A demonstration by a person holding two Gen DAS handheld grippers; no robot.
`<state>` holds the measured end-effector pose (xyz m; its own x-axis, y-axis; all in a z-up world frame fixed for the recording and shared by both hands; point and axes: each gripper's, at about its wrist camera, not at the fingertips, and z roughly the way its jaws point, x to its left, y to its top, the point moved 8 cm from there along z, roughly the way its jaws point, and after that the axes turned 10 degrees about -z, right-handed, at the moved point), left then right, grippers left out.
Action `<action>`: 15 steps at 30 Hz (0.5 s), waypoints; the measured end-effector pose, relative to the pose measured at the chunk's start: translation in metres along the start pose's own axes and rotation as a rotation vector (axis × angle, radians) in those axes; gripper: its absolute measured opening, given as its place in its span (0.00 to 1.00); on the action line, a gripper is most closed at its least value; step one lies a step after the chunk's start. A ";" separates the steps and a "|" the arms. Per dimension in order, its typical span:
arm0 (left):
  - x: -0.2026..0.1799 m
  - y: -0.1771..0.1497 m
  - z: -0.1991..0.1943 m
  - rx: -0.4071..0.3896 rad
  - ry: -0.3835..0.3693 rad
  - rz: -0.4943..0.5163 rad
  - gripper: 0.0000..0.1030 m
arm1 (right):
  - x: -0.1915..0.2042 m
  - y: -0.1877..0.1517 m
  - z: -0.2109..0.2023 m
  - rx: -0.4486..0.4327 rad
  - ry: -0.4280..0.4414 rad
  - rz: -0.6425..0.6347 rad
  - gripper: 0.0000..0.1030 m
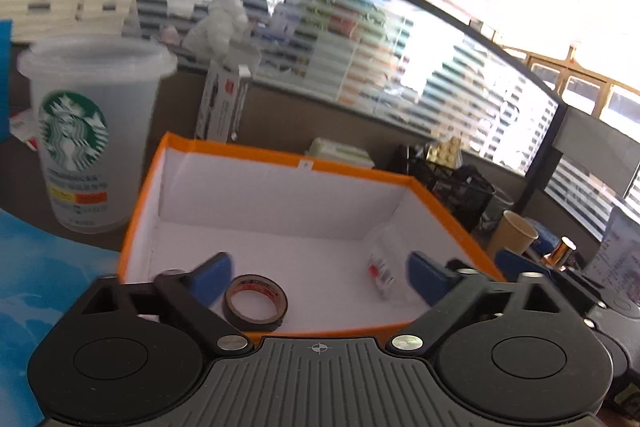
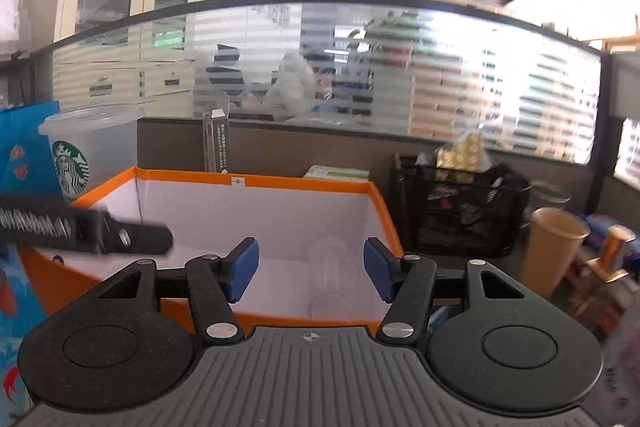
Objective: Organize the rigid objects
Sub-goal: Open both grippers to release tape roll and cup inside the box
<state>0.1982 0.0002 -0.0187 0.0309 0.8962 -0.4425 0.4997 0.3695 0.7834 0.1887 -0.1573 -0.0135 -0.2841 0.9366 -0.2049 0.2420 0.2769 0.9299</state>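
An orange-rimmed box with a white inside (image 1: pixel 280 157) (image 2: pixel 256 181) stands in front of both grippers. In the left wrist view a black roll of tape (image 1: pixel 256 301) and a small clear bottle with a red label (image 1: pixel 382 273) lie on its floor. My left gripper (image 1: pixel 318 277) is open and empty over the box's near edge, tape by its left finger, bottle by its right. My right gripper (image 2: pixel 310 269) is open and empty at the box's near wall; a clear bottle (image 2: pixel 330 273) lies inside between its fingers. The left gripper's black body (image 2: pixel 84 227) pokes in from the left.
A frosted Starbucks cup (image 1: pixel 90 131) (image 2: pixel 82 155) stands left of the box on a blue mat (image 1: pixel 44 279). A tall white carton (image 1: pixel 222 103) and a green-white pack (image 1: pixel 340 151) stand behind. A black mesh basket (image 2: pixel 460 205) and a paper cup (image 2: pixel 554 251) are to the right.
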 end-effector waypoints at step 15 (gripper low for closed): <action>0.041 -0.065 -0.083 0.010 0.151 0.052 1.00 | 0.044 -0.053 -0.091 0.075 0.050 -0.098 0.62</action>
<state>0.0951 0.0338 -0.0512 -0.0728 0.9410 -0.3305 0.5097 0.3199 0.7986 0.0789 -0.1497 -0.0437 -0.3549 0.8930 -0.2769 0.2789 0.3838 0.8803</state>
